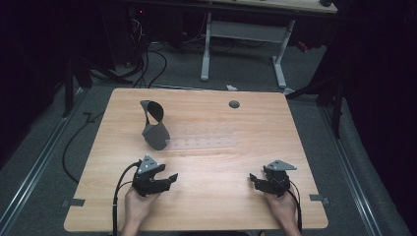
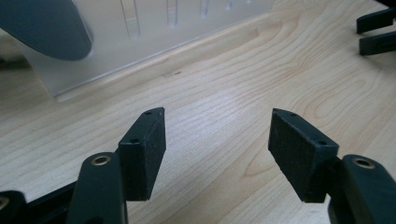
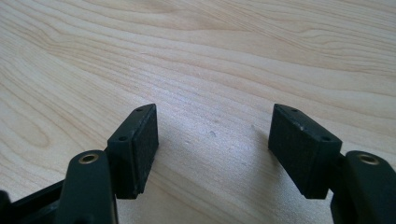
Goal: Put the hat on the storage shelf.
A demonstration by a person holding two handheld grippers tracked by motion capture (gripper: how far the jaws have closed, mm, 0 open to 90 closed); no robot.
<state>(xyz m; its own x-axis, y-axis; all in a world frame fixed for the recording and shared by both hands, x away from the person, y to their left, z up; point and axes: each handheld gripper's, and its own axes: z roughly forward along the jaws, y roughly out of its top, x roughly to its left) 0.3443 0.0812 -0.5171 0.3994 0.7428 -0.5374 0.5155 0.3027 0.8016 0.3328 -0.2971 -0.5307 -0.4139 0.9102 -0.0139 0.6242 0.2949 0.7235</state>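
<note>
Resting low near your edge of the tabletop [image 1: 211,167], both hands sit with nothing in them, which reads as a ready stance before any reach. Your left claw [image 1: 169,178] stands released, its jaws spread wide over bare wood with no object between them; in the left gripper view the pads [image 2: 144,149] frame only wood grain. Your right claw [image 1: 253,179] is likewise released, its pads [image 3: 137,149] apart above empty wood in the right gripper view.

What you will likely work on lies ahead of your left hand: a dark grey curved sheet piece [image 1: 155,125], standing on edge at the far left of the tabletop, with its lower end overlapping the left end of a clear ruler-like strip [image 1: 201,143] that lies flat across the middle. In the left gripper view the strip [image 2: 154,32] and the grey piece [image 2: 44,28] sit near the top, well apart from your jaws.

Your left claw points toward the middle, and the strip and grey piece lie ahead of it, so I judge it to be the one better placed to go forward; the right waits well clear, leaving room
</note>
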